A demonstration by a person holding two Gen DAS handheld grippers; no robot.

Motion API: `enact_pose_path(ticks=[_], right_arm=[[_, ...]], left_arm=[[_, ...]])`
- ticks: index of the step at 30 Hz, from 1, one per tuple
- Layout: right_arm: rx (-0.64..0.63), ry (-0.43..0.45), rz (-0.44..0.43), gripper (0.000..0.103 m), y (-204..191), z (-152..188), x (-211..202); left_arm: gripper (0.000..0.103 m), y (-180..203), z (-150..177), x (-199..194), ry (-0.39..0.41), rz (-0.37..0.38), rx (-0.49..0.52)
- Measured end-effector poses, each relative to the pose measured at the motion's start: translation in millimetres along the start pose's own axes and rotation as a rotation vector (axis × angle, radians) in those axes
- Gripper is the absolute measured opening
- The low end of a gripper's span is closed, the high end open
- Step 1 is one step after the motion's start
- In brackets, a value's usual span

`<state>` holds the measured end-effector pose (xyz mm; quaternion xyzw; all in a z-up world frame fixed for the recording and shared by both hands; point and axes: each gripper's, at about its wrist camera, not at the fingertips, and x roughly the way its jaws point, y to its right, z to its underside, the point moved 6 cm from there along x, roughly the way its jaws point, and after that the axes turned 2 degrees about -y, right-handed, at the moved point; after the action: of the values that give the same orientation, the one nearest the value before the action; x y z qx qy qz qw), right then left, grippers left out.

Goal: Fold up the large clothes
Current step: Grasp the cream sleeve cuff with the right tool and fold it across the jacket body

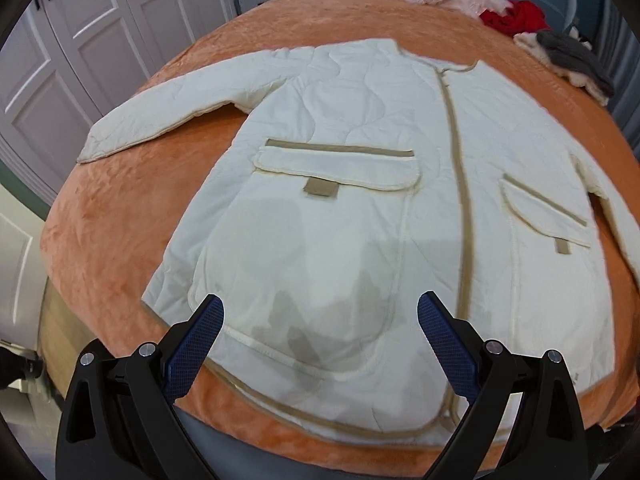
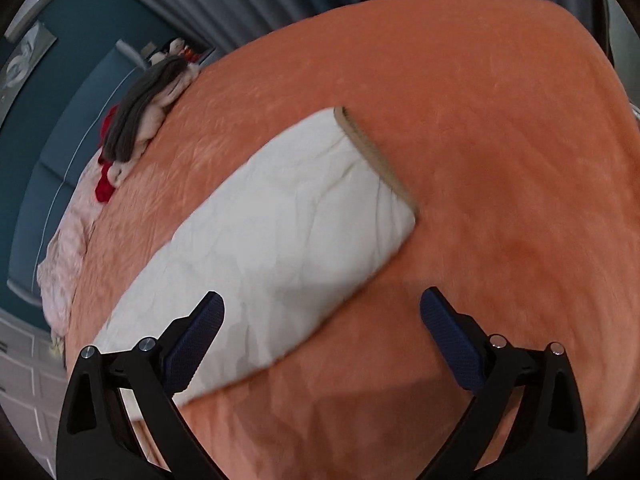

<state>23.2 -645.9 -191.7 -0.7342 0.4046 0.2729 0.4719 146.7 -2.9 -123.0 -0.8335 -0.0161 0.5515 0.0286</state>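
The cream quilted jacket point(image 1: 360, 200) lies spread flat on the orange bed point(image 1: 120, 216). The left gripper point(image 1: 320, 320) hovers released above its hem; the right gripper point(image 2: 322, 316), jaws wide and empty, hangs over its sleeve point(image 2: 280, 232).

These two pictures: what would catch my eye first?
A cream quilted jacket with tan trim lies spread flat, front up, on an orange plush blanket that fills both views. One sleeve stretches out under the open right gripper; the open left gripper hangs over the hem. A red garment lies at the far edge.
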Motion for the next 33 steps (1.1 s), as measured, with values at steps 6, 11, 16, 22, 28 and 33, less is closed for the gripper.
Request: enact_pose_path(ticks=[6, 11, 16, 22, 28, 33], right_arm=[[0.029, -0.002, -0.025, 0.041, -19.4, -26.1, 19.0], [0.015, 0.026, -0.105, 0.011, -63.0, -41.8, 15.0], [-0.226, 0.12, -0.333, 0.01, -194.6, -32.9, -50.9], [-0.636, 0.092, -0.638, 0.01, -368.4, 81.0, -134.7], [-1.013, -0.071, -0.8, 0.01, -465.8, 268.4, -163.9], [-1.193, -0.23, -0.804, 0.014, -477.3, 397.6, -147.2]], left_arm=[[0.096, -10.1, -10.1, 20.0, -0.044, -0.026, -0.006], [0.096, -24.3, -15.7, 24.5, -0.035, -0.043, -0.031], [0.096, -41.5, -20.0, 29.2, -0.031, -0.047, -0.052], [0.096, -65.0, -24.2, 32.9, -0.032, -0.032, -0.122], [0.096, -98.9, -27.6, 30.8, -0.004, -0.042, -0.183], [0.096, -129.7, -34.1, 31.9, 0.007, -0.011, -0.24]])
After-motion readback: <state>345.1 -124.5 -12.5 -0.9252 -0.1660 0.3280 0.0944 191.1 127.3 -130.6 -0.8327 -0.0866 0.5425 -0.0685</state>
